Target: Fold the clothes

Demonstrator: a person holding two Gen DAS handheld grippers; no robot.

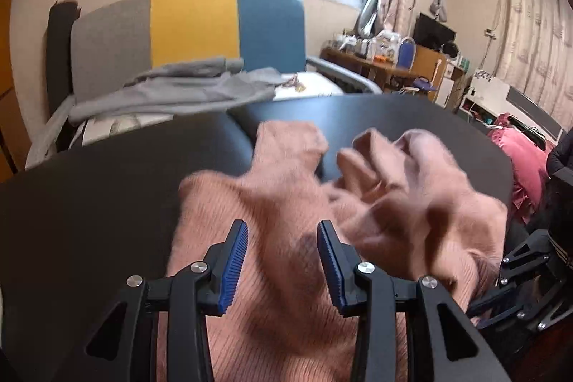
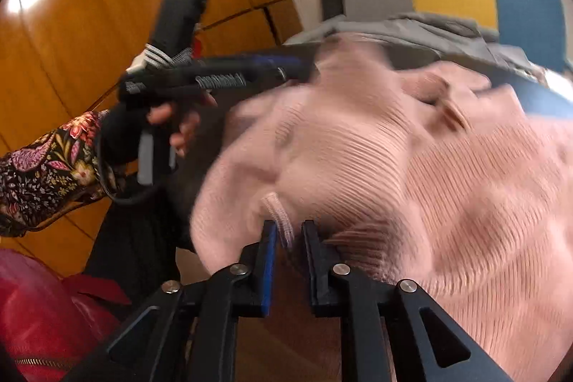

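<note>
Left wrist view: pink ribbed sweater [image 1: 286, 238] crumpled on black table [image 1: 89, 196]; left gripper [image 1: 283, 260] above it, jaws spread, empty. Right gripper [image 2: 289, 238] pinches its ribbed edge. Soft, light, limp; judged best held at hems.

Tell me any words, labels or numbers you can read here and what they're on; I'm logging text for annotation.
None can be read.
The boxes and bottles on the desk may carry print, but it is too small and blurred.
The pink sweater, the table and both grippers, left and right, show no text.
</note>
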